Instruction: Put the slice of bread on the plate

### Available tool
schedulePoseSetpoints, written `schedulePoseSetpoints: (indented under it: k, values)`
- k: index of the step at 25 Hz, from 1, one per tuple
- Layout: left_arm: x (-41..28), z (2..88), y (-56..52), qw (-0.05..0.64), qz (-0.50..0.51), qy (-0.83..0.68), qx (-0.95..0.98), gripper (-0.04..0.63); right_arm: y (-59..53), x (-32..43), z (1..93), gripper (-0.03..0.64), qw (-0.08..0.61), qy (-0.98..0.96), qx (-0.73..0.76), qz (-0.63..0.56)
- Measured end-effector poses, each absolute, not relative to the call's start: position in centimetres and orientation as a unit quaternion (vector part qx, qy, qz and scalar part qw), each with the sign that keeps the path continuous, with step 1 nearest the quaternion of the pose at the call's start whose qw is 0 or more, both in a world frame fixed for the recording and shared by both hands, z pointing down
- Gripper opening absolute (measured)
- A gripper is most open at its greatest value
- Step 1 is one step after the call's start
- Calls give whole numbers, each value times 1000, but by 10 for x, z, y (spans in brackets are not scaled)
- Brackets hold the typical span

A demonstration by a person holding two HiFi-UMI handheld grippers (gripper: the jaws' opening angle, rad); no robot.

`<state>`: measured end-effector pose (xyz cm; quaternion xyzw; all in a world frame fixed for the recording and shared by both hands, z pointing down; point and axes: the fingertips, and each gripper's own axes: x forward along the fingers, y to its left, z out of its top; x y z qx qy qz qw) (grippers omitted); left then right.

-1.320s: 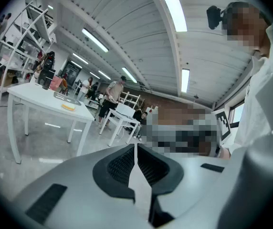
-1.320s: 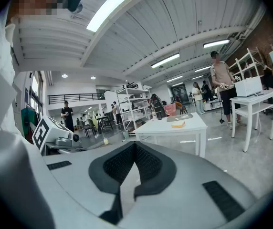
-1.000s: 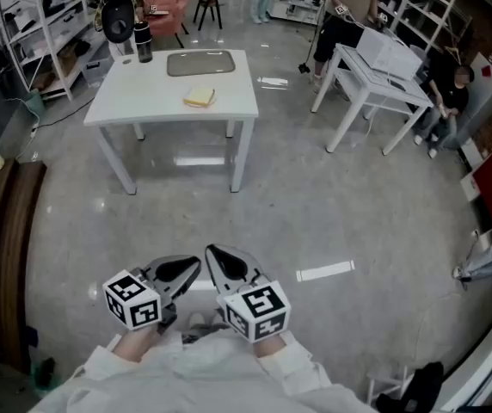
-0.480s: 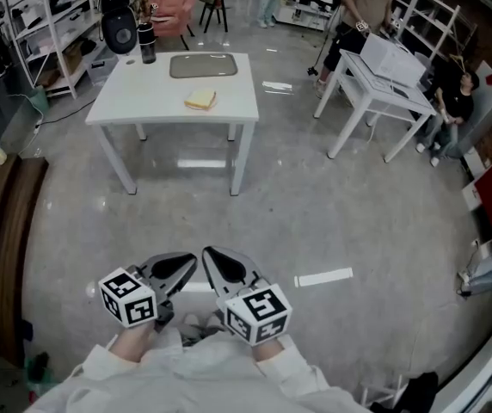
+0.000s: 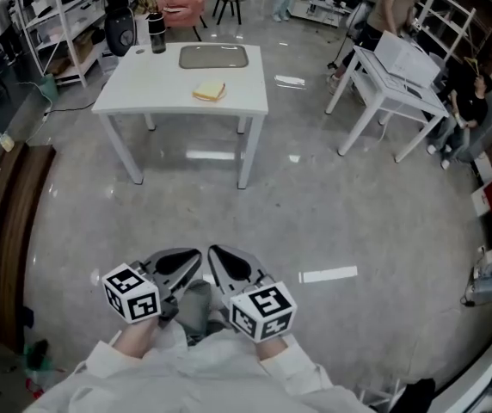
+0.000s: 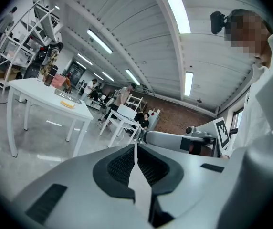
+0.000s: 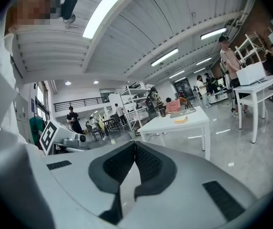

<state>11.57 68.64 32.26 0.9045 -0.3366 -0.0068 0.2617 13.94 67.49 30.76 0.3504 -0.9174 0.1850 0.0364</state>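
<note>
A yellowish slice of bread [image 5: 209, 91] lies on the white table [image 5: 143, 93] far ahead of me; behind it sits a grey rectangular plate [image 5: 214, 56]. Low in the head view, held close to the body, are my left gripper [image 5: 189, 261] and right gripper [image 5: 219, 259], both shut on nothing. In the left gripper view the jaws [image 6: 135, 146] meet, and the bread [image 6: 68, 104] and plate [image 6: 62, 95] show small on the distant table. My right gripper [image 7: 135, 143] also has its jaws pressed together, with the bread [image 7: 180, 120] and plate [image 7: 183, 111] far beyond.
A dark bottle [image 5: 156, 36] and a black round device [image 5: 119, 31] stand at the table's far left corner. A second white table [image 5: 396, 71] with a box stands right, with people near it. Shelves [image 5: 52, 11] line the left, a wooden bench [image 5: 5, 231] lies lower left.
The white table has shifted slightly right and nearer in the head view as the person steps forward. Both grippers stay shut and close to the body.
</note>
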Motion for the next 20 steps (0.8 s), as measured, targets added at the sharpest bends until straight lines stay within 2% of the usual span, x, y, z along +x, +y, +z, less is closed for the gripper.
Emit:
schedulePoseSetpoints:
  k: [8,20]
  values:
    - [112,330,631,270,-9,-324,907,25,617,141,317,15,35,-908,366,199]
    - [55,327,490,277,-19,-305,911,26,474,84,314,15,46,-909,368,189]
